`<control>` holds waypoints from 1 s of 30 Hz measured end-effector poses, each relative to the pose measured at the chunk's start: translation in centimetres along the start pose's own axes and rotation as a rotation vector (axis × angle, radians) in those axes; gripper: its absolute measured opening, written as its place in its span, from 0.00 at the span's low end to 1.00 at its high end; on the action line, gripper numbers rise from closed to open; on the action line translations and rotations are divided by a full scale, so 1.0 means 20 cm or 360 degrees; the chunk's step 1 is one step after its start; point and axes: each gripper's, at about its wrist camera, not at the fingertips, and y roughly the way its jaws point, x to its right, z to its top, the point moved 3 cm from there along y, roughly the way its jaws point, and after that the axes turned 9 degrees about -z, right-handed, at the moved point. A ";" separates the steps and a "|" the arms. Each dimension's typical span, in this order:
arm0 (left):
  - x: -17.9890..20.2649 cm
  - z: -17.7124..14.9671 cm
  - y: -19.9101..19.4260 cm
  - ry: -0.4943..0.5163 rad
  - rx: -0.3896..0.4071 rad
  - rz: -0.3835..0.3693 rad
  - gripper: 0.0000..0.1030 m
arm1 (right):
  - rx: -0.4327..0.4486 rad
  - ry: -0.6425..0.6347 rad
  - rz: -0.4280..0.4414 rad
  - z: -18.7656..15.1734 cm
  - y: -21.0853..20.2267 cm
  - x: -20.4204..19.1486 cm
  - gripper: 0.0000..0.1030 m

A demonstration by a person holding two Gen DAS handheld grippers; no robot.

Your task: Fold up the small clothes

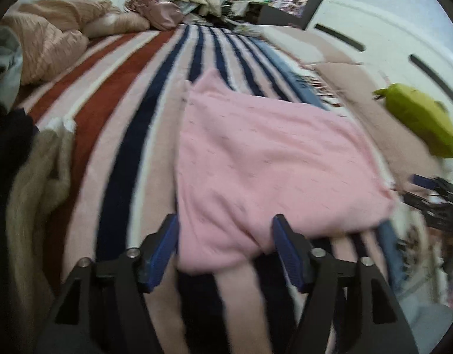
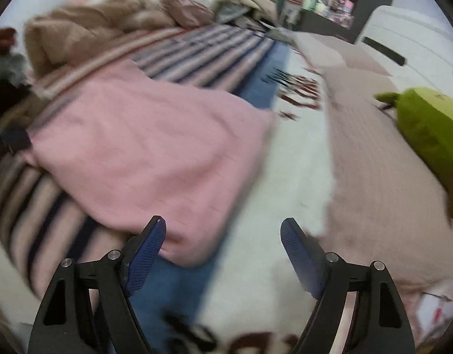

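Observation:
A small pink knit garment lies flat on the striped blanket. My left gripper is open, its jaws on either side of the garment's near left corner, holding nothing. In the right wrist view the same pink garment lies left of centre on the striped blanket. My right gripper is open and empty, just in front of the garment's near right corner. The left gripper's blue pad shows at the garment's far left edge. Both views are motion-blurred.
A beige garment and a dark one lie at the left. Tan bedding is heaped at the far left. A lime-green cushion sits at the right by a white bed frame. Clutter fills the far shelves.

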 end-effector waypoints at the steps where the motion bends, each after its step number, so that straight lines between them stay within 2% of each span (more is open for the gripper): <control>1: 0.01 -0.02 -0.01 -0.0020 -0.0015 -0.0046 0.64 | 0.0010 -0.0012 0.0072 0.03 0.01 -0.05 0.74; 3: 0.02 -0.07 -0.03 -0.0088 -0.0041 -0.0144 0.65 | 0.0017 -0.0040 0.0191 0.05 0.02 -0.13 0.70; 4: 0.02 -0.10 -0.03 -0.0143 -0.0049 -0.0199 0.65 | 0.0026 -0.0048 0.0252 0.06 0.03 -0.18 0.49; 5: 0.03 -0.12 -0.02 -0.0176 -0.0057 -0.0237 0.65 | 0.0021 -0.0050 0.0283 0.07 0.05 -0.20 0.22; 6: 0.03 -0.14 -0.01 -0.0203 -0.0071 -0.0277 0.65 | 0.0001 -0.0051 0.0306 0.08 0.07 -0.23 0.11; 7: 0.04 -0.16 0.00 -0.0221 -0.0083 -0.0288 0.65 | -0.0009 -0.0044 0.0328 0.09 0.10 -0.26 0.06; 10: 0.06 -0.22 0.05 -0.0255 -0.0136 -0.0292 0.65 | 0.0012 -0.0027 0.0402 0.13 0.13 -0.32 0.07; 12: 0.08 -0.23 0.07 -0.0276 -0.0139 -0.0335 0.71 | 0.0018 -0.0019 0.0451 0.15 0.14 -0.36 0.07; 16: 0.05 -0.17 0.11 -0.0346 -0.0061 -0.0411 0.75 | 0.0024 -0.0037 0.0513 0.19 0.16 -0.45 0.07; 20: -0.05 -0.07 0.17 -0.0507 0.0037 -0.0465 0.75 | -0.0005 -0.0030 0.0567 0.22 0.22 -0.53 0.07; 23: -0.08 -0.01 0.22 -0.0552 0.0084 -0.0459 0.75 | -0.0035 -0.0052 0.0585 0.21 0.25 -0.58 0.06; 25: -0.07 0.03 0.25 -0.0509 0.0090 -0.0407 0.67 | -0.0054 -0.0059 0.0590 0.20 0.27 -0.59 0.06; 27: -0.06 0.06 0.28 -0.0453 0.0088 -0.0354 0.47 | -0.0059 -0.0056 0.0592 0.19 0.28 -0.59 0.06; 28: -0.07 0.07 0.28 -0.0444 0.0090 -0.0350 0.41 | -0.0062 -0.0049 0.0595 0.19 0.28 -0.59 0.06; 30: -0.07 0.08 0.29 -0.0453 0.0084 -0.0384 0.22 | -0.0067 -0.0036 0.0602 0.19 0.27 -0.59 0.06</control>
